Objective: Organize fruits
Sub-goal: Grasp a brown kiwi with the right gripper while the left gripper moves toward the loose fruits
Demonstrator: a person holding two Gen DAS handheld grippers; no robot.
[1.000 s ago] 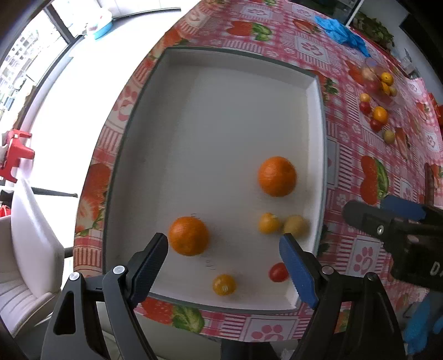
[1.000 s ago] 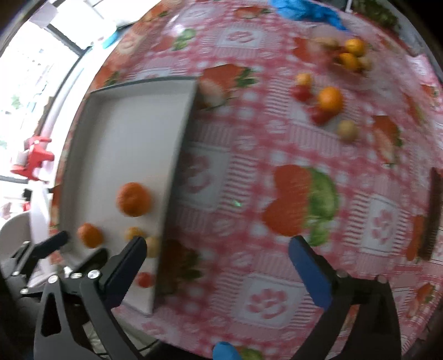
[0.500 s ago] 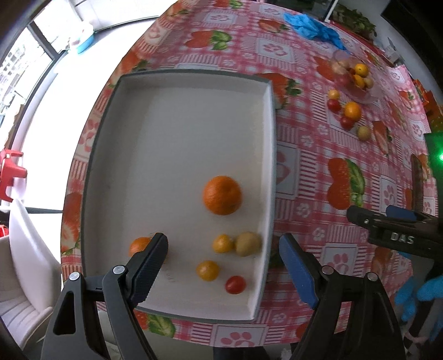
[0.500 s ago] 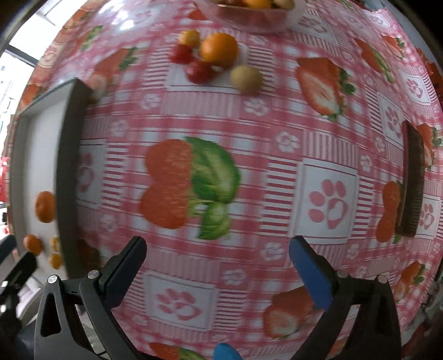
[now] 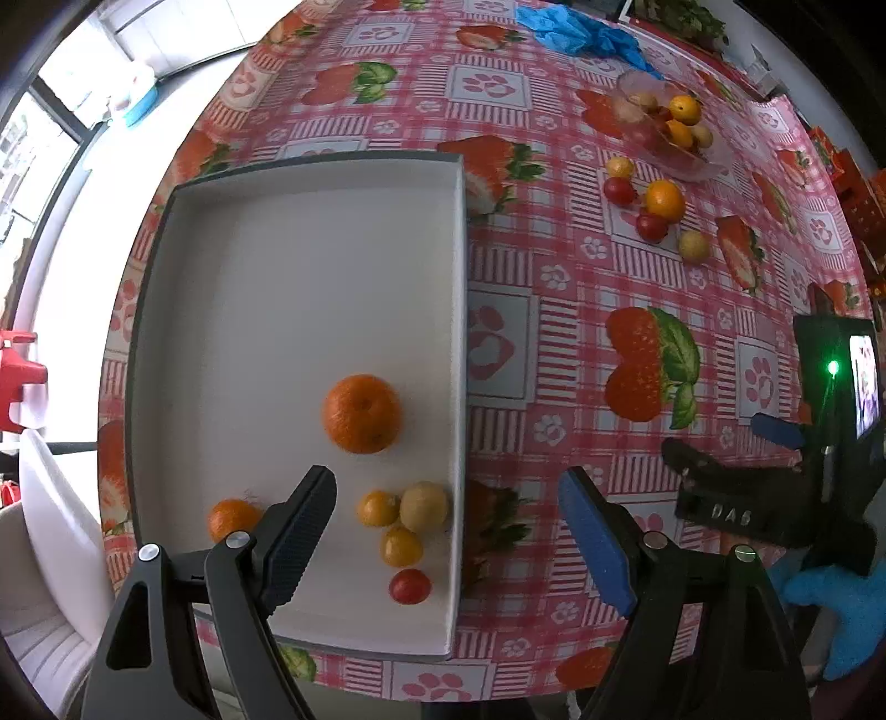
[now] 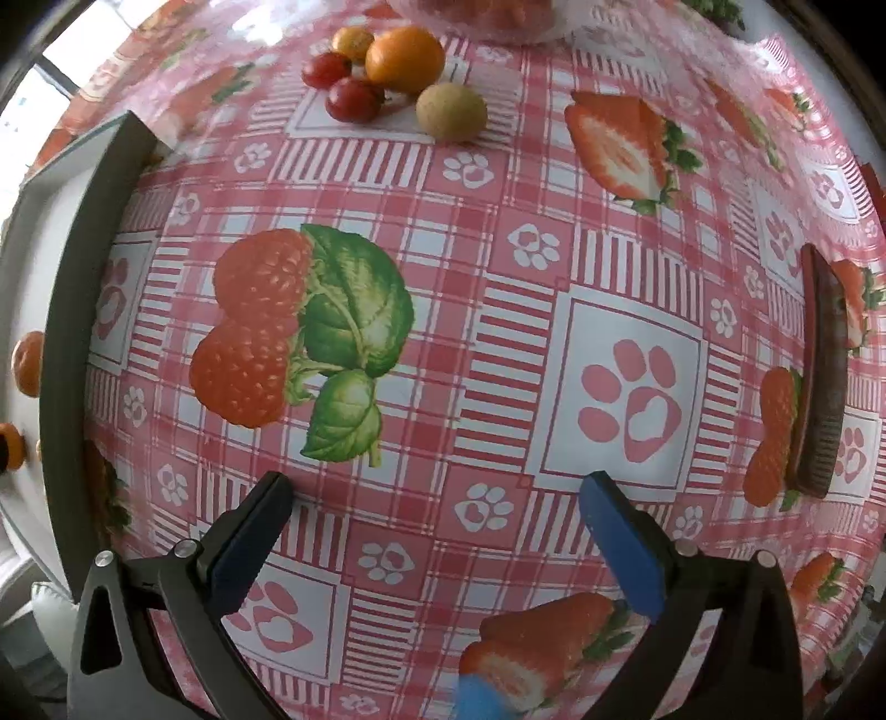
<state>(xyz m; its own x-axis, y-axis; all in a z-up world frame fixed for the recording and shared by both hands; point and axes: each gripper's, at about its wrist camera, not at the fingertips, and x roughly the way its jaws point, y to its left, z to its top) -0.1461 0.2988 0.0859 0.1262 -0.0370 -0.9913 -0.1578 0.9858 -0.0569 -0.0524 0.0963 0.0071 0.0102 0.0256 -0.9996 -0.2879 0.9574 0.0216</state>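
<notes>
A white tray [image 5: 288,266] with a grey rim lies on the strawberry tablecloth. It holds a large orange [image 5: 361,413], a smaller orange [image 5: 232,518], two little yellow fruits [image 5: 378,508], a pale round fruit [image 5: 424,505] and a red cherry tomato [image 5: 410,586]. My left gripper [image 5: 448,531] hangs open over the tray's near right corner, nothing between its fingers. My right gripper [image 6: 437,531] is open above bare cloth. Ahead of it lie loose fruits: an orange [image 6: 404,58], two red tomatoes [image 6: 353,98], a yellow one [image 6: 353,40] and a pale one [image 6: 451,112].
A clear bowl [image 5: 667,133] of fruit stands at the far right, with blue gloves [image 5: 581,33] behind it. A dark brown comb-like bar [image 6: 822,371] lies on the cloth at the right. The tray's grey rim [image 6: 83,310] borders the right view's left side. The table edge is close below.
The left gripper has slid right, from over the tray's middle to its right corner. The right gripper has moved right and sunk toward the cloth, and the loose fruits look nearer.
</notes>
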